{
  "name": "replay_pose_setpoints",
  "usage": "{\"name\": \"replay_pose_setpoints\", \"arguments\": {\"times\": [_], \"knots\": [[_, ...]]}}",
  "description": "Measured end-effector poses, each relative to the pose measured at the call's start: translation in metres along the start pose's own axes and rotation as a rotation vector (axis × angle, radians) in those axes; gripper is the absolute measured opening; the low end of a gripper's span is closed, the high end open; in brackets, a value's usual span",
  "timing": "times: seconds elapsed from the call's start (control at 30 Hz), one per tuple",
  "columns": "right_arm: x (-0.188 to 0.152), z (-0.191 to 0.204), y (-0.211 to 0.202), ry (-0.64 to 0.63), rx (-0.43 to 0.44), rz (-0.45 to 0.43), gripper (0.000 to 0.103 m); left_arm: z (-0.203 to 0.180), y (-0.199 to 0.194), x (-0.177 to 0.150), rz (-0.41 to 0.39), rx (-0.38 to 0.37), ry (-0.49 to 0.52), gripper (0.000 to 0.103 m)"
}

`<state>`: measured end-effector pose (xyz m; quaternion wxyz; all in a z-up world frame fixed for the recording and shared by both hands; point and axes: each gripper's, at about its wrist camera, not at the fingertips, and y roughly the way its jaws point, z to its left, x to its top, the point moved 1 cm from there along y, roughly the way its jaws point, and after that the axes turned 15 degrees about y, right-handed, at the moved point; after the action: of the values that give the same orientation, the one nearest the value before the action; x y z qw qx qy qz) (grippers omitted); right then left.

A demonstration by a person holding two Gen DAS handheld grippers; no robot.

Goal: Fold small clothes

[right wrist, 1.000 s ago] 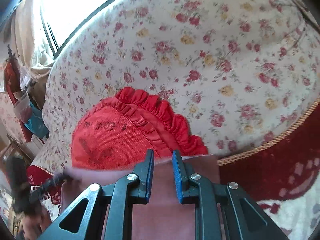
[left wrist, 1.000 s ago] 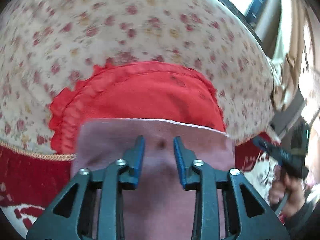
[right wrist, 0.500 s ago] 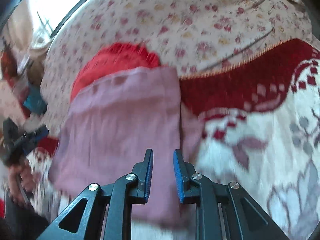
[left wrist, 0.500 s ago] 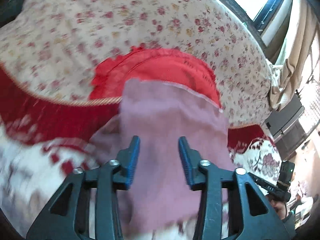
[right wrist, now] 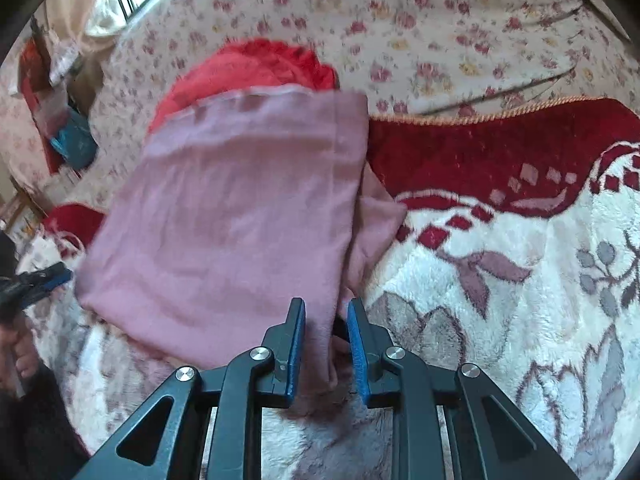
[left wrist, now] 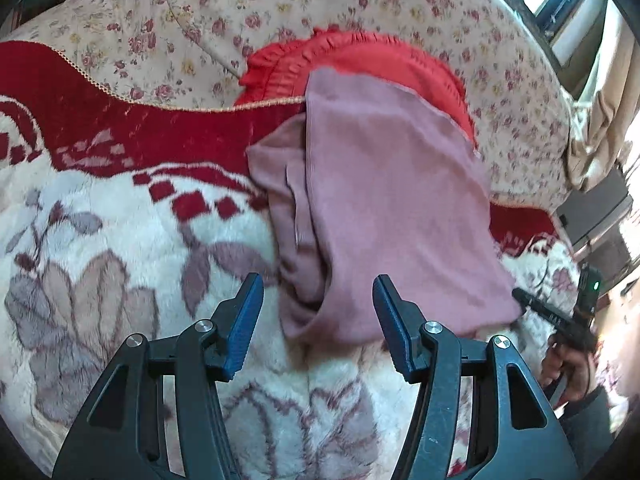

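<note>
The mauve garment (left wrist: 384,208) ran lengthwise toward twelve o'clock; the left gripper (left wrist: 318,322) was opening, clear of it, while the right gripper (right wrist: 326,346) loosely straddled its near corner.

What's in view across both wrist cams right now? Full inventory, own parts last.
pink garment: 1, dusty pink, folded over on the blanket, far edge lying on the cushion
red cushion: 1, red with frilled rim, behind the garment on the floral cover
blanket: 1, white plush with red border and mauve flowers, under the garment
floral cover: 1, cream with small red roses, behind the blanket
window: 1, bright, dark frame, upper right of the left view
left gripper: 1, black with blue pads, jaws opening, garment's near edge between them, pads clear
right gripper: 1, black with blue pads, garment's corner fold between narrow jaws
</note>
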<state>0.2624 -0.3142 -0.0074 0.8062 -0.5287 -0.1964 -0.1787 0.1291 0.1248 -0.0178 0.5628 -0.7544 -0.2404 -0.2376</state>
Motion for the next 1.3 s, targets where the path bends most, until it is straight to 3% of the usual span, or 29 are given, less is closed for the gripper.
{"name": "replay_pose_setpoints", "arguments": {"times": [0.17, 0.33, 0.43, 0.5, 0.6, 0.83, 1.03, 1.3], "knots": [[-0.003, 0.008, -0.002, -0.053, 0.023, 0.010, 0.019, -0.003, 0.009, 0.000, 0.007, -0.006, 0.013, 0.057], [-0.005, 0.009, -0.004, -0.061, 0.038, 0.017, 0.004, -0.014, 0.021, 0.003, 0.005, -0.022, 0.058, 0.055], [-0.005, 0.009, -0.008, -0.057, 0.048, 0.017, 0.003, -0.018, 0.021, 0.005, -0.016, 0.003, 0.096, 0.043], [-0.006, 0.010, -0.010, -0.057, 0.051, 0.018, 0.003, -0.016, 0.021, 0.007, -0.018, 0.001, 0.092, 0.021], [-0.008, 0.010, -0.012, -0.059, 0.053, 0.019, 0.003, -0.011, 0.025, 0.007, -0.006, 0.009, 0.074, 0.011], [-0.013, 0.002, -0.030, -0.032, 0.087, 0.003, 0.003, -0.015, 0.005, -0.004, -0.008, 0.017, 0.100, 0.008], [-0.029, -0.012, -0.043, -0.026, 0.079, 0.045, 0.003, -0.007, -0.004, -0.027, 0.049, -0.026, 0.016, 0.002], [-0.043, -0.016, -0.050, -0.033, 0.094, 0.083, 0.003, -0.011, -0.014, -0.039, 0.053, -0.034, 0.000, 0.002]]}}
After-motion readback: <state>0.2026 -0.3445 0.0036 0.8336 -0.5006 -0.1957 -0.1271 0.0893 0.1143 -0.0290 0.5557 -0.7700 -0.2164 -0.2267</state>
